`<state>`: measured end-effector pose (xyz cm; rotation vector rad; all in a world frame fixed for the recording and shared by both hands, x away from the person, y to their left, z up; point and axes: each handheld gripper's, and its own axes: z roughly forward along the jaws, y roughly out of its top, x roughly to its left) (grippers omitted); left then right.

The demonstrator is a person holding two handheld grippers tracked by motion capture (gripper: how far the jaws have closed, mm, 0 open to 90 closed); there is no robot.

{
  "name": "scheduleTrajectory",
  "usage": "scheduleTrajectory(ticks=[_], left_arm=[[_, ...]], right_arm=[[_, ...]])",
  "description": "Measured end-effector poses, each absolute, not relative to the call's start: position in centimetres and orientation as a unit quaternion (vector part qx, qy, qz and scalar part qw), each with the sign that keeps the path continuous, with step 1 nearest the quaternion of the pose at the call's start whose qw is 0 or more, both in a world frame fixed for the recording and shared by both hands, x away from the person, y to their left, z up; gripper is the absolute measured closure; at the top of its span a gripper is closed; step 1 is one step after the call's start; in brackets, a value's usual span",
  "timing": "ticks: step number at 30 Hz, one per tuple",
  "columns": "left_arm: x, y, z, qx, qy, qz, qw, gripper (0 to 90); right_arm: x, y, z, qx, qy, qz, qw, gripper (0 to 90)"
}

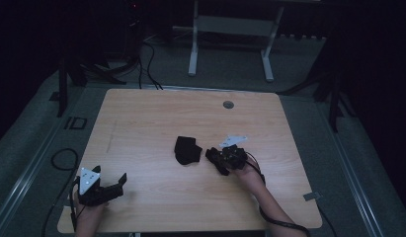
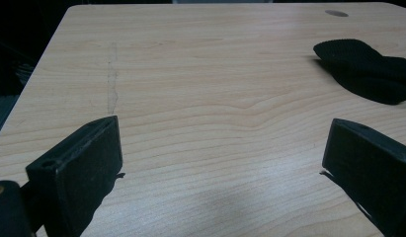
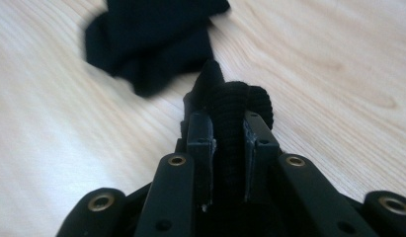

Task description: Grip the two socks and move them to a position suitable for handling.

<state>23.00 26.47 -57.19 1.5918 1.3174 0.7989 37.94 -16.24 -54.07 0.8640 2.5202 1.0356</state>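
Your right tongs [image 3: 229, 129], just right of centre in the high view, are closed tight on one black ribbed cloth piece [image 3: 233, 106]. Your left tongs [image 1: 119, 181], at the lower left, gape wide over the bare tabletop [image 1: 156, 118] and hold nothing. You have two black cloth pieces in all: the clamped one, and a second black cloth piece [image 1: 186, 150] lying flat at mid-frame, just left of the right tongs.

A cloth [image 1: 186, 150] lies near the middle of the table [image 1: 141, 113]. My right gripper [image 1: 214, 159] sits just right of it. My left gripper [image 1: 122, 180] rests near the front left corner, well apart from both.
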Motion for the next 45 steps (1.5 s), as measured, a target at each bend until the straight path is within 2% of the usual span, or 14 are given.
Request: scheduleTrajectory(ticks=[9,11,18,20,27,28,29,31,34,38,45], left_arm=[[23.0,26.3,-57.1,0.644,0.530,0.321,0.448,2.0],[23.0,26.2,-57.1,0.646,0.528,0.319,0.450,2.1],[23.2,26.0,-57.2,0.650,0.529,0.307,0.452,2.1],[23.2,25.9,-57.1,0.652,0.526,0.304,0.453,2.1],[23.1,25.8,-57.1,0.654,0.522,0.302,0.456,2.1],[23.1,25.8,-57.1,0.654,0.522,0.303,0.456,2.1],[23.1,25.8,-57.1,0.654,0.522,0.302,0.456,2.1],[23.1,25.8,-57.1,0.655,0.520,0.302,0.457,2.1],[23.1,25.6,-57.1,0.657,0.516,0.300,0.460,2.1],[23.1,25.1,-57.0,0.664,0.505,0.297,0.465,2.1],[23.1,24.0,-56.7,0.673,0.488,0.288,0.475,2.1]], right_arm=[[34.0,-17.2,-50.8,0.284,0.860,0.400,0.137,77.2],[32.1,-17.5,-50.4,0.287,0.852,0.417,0.134,77.2],[29.2,-17.1,-52.5,0.281,0.865,0.395,0.127,76.9],[28.9,-17.0,-53.2,0.286,0.868,0.391,0.111,76.9],[28.4,-16.1,-55.6,0.280,0.881,0.366,0.102,73.9],[28.5,-16.1,-55.8,0.282,0.880,0.368,0.100,71.7],[28.7,-16.0,-56.0,0.288,0.876,0.376,0.089,60.9],[28.7,-15.9,-55.8,0.289,0.879,0.371,0.083,45.9],[28.7,-16.3,-54.6,0.289,0.871,0.386,0.093,36.9],[29.4,-17.4,-53.0,0.289,0.865,0.394,0.115,32.3],[30.7,-17.2,-54.4,0.294,0.876,0.376,0.065,29.7]])
